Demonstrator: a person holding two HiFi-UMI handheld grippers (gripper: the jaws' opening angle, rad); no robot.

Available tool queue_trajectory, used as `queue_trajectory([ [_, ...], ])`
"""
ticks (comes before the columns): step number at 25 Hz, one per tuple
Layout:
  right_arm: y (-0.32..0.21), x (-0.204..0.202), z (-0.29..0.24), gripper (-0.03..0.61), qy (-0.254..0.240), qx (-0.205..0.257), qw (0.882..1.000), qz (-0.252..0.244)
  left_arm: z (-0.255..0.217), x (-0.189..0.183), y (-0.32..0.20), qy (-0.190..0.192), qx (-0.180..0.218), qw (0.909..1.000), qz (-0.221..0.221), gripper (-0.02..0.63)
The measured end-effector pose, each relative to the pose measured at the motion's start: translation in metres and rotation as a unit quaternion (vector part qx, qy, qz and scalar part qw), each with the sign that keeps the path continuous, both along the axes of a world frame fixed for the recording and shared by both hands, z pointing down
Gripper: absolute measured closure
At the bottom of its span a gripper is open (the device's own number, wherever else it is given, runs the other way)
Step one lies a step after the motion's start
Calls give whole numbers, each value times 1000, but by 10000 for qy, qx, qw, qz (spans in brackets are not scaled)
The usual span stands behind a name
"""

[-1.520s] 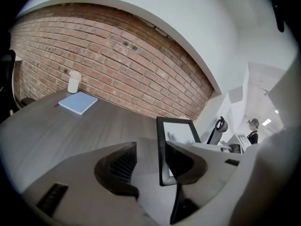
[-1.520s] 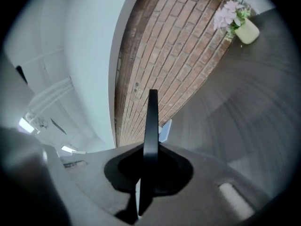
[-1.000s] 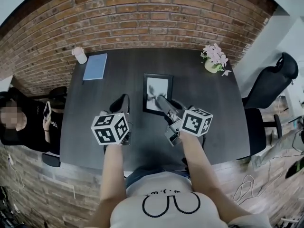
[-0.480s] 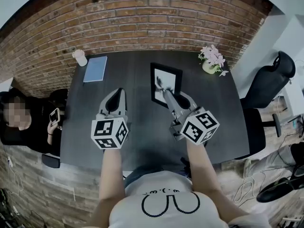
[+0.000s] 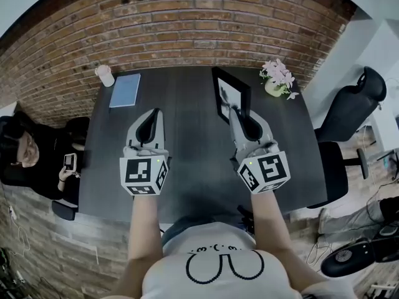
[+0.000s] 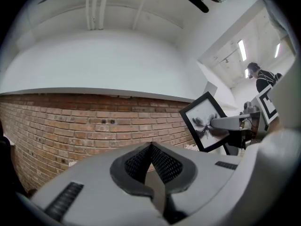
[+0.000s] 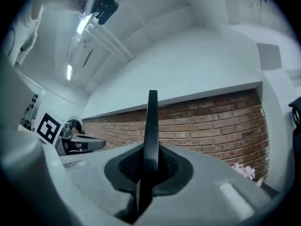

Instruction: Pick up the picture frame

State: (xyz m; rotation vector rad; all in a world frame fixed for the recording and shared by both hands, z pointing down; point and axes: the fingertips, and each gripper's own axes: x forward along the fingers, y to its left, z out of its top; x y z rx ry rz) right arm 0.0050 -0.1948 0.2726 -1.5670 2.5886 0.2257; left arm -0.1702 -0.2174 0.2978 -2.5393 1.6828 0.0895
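A black picture frame [image 5: 232,96] with a white print hangs above the dark table [image 5: 187,167], tilted up on edge. My right gripper [image 5: 235,112] is shut on its near edge. In the right gripper view the frame [image 7: 150,140] stands as a thin black edge between the pads. From the left gripper view the frame [image 6: 206,120] is at the right with the right gripper clamped on it. My left gripper [image 5: 149,122] is shut with nothing in it, raised over the table to the left of the frame; its pads [image 6: 151,163] meet.
A blue notebook [image 5: 125,90] and a white cup [image 5: 105,75] lie at the table's far left. A pot of pink flowers [image 5: 278,76] stands at the far right. A brick wall runs behind. A seated person [image 5: 28,164] is at the left, a black chair [image 5: 355,114] at the right.
The frame has left the table and tipped up on edge in my right gripper, which rose and rolled. My left gripper also rose, still shut.
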Motion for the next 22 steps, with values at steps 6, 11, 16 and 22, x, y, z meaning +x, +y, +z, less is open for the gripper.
queue_trajectory([
  [6,2,12,-14,566,419,277,9984,278,-26,-3,4,-118,468,9988,-68,615],
  [11,2,20,-24,566,340,360,9979,419,-35,-1,3,-338,613,9975,-46,615],
  [16,1,17,-27,566,389,396,9975,437,-39,2,1,-393,687,9969,-43,615],
  [22,1,16,-25,566,423,402,9974,413,-39,4,-2,-337,676,9971,-57,615],
])
